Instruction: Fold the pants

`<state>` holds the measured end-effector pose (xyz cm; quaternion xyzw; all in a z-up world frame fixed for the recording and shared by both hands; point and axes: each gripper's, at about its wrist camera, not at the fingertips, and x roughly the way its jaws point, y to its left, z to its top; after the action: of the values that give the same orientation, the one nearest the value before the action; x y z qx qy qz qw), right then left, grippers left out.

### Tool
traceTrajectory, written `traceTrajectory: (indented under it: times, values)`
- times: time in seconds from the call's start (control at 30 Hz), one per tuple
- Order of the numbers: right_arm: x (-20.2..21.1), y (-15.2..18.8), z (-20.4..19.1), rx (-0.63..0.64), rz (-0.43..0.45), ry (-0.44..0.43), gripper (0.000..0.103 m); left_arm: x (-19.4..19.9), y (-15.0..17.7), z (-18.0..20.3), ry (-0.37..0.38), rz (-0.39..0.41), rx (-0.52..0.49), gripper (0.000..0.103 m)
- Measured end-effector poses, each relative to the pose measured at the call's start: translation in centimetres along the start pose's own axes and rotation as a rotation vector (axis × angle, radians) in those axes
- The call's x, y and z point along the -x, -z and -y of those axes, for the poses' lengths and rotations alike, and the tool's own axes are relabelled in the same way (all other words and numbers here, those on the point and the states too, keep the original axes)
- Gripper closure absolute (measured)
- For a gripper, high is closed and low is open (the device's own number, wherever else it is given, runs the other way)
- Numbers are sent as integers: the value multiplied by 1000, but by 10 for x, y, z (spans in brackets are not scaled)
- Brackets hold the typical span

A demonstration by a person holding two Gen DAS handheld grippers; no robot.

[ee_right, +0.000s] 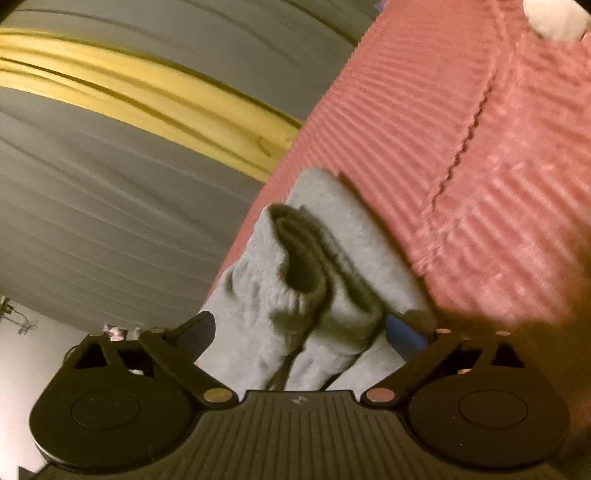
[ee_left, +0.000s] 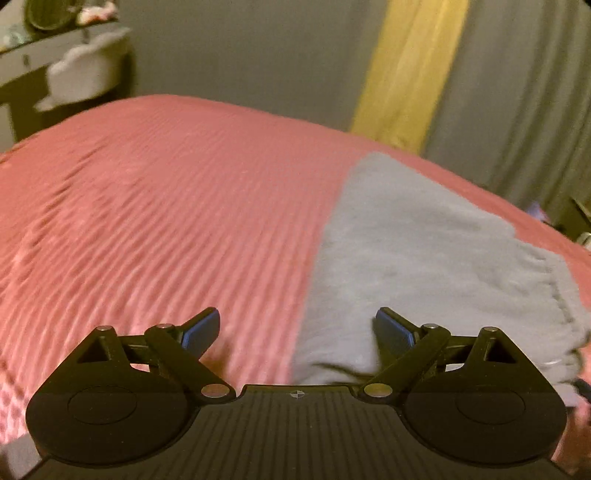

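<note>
Grey pants (ee_left: 417, 254) lie folded on a pink ribbed bedspread (ee_left: 166, 206), at the right of the left wrist view. My left gripper (ee_left: 297, 332) is open over the pants' near left edge, with nothing between its fingers. In the right wrist view the pants (ee_right: 325, 266) show as a thick folded bundle with the waistband opening facing me. My right gripper (ee_right: 299, 332) is open with the bundle's near end between its fingers; the right blue pad (ee_right: 404, 338) lies against the cloth.
Grey curtains (ee_left: 517, 92) with a yellow strip (ee_left: 406, 70) hang behind the bed. A dark side table (ee_left: 55, 66) with white items stands at the far left. A white object (ee_right: 554, 18) lies on the bedspread (ee_right: 480, 129) at the top right of the right wrist view.
</note>
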<state>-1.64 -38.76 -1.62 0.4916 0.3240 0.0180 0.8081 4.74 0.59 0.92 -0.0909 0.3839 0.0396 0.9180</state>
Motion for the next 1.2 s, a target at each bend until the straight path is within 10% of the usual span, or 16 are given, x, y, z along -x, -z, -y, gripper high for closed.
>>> traceTrajectory:
  times: [0.2, 0.27, 0.5, 0.7, 1.0, 1.2]
  values:
    - [-17, 5, -16, 45, 14, 50, 9, -16, 3, -8, 31, -60, 49, 8]
    - [-20, 10, -26, 107, 48, 82, 45, -15, 6, -11, 36, -67, 72, 8]
    - [-46, 9, -26, 71, -28, 83, 23, -19, 7, -20, 57, -98, 125, 8]
    - [-52, 17, -60, 180, 32, 179, 48, -13, 7, -17, 41, -84, 115, 8]
    - [-2, 7, -75, 75, 90, -35, 52, -8, 8, -23, 29, -75, 162, 8]
    - [-7, 6, -31, 132, 16, 248, 30, -9, 9, -25, 31, -84, 175, 8]
